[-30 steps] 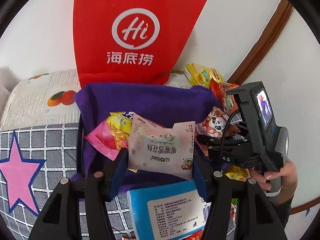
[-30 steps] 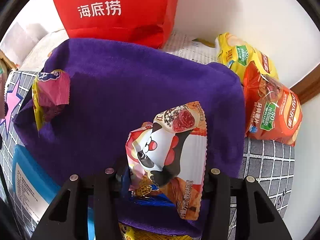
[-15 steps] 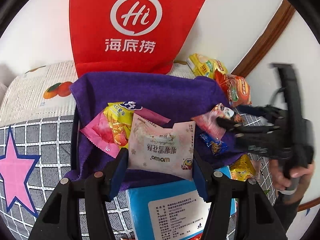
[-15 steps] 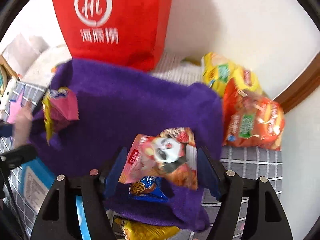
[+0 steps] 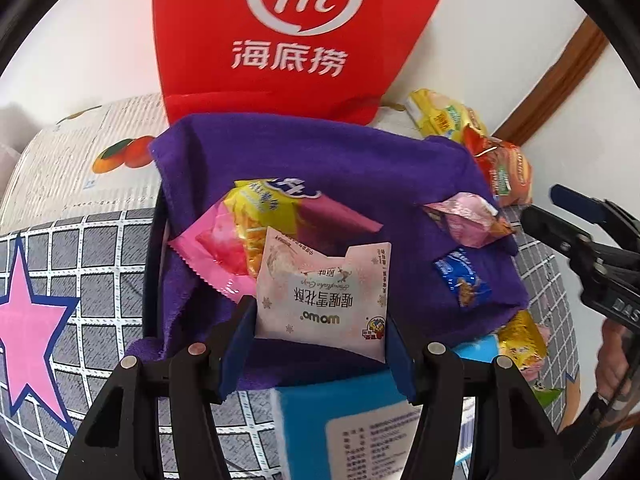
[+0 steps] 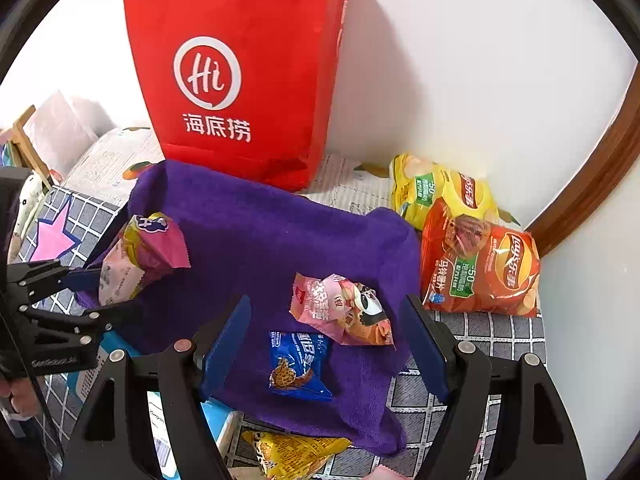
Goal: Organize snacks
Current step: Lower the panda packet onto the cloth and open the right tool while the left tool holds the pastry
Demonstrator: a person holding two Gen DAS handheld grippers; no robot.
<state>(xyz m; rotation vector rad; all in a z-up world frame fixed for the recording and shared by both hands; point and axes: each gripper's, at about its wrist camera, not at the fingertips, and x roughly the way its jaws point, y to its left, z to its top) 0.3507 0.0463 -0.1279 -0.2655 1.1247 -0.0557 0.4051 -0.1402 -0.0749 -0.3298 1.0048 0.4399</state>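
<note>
- Gripping a pale pink snack packet (image 5: 322, 296) with my left gripper (image 5: 318, 340): its blue pads press both side edges of the packet, low centre of the left wrist frame.
- I see the same packet (image 6: 116, 272) pinched in the left gripper (image 6: 86, 292) at the left edge of the right wrist frame.
- My right gripper (image 6: 326, 344) stands spread wide, nothing between its blue pads, low centre of the right wrist frame. In the left wrist frame only its tip shows at the right edge (image 5: 576, 216).
- Framed between those open pads, a panda-print pink packet (image 6: 344, 310) and a blue cookie packet (image 6: 300, 364) lie on the purple towel (image 6: 260, 232), just beside each other.
- In the left wrist frame these two sit at right of centre: panda-print packet (image 5: 468, 218) above, blue packet (image 5: 462, 278) below, both on the towel (image 5: 320, 156).
- Behind the held packet, a yellow-and-magenta packet (image 5: 276, 204) and a bright pink wrapper (image 5: 216, 252) overlap on the towel.
- A red paper bag (image 6: 240, 80) stands upright at the towel's far edge, upper centre.
- A yellow chip bag (image 6: 436, 188) and an orange chip bag (image 6: 480, 268) lie at the right, overlapping, near the wall.
- A light blue pack (image 5: 360, 428) lies at the bottom of the left wrist frame, touching the towel's near edge.
- A small yellow packet (image 6: 292, 452) shows below the towel, bottom centre.
</note>
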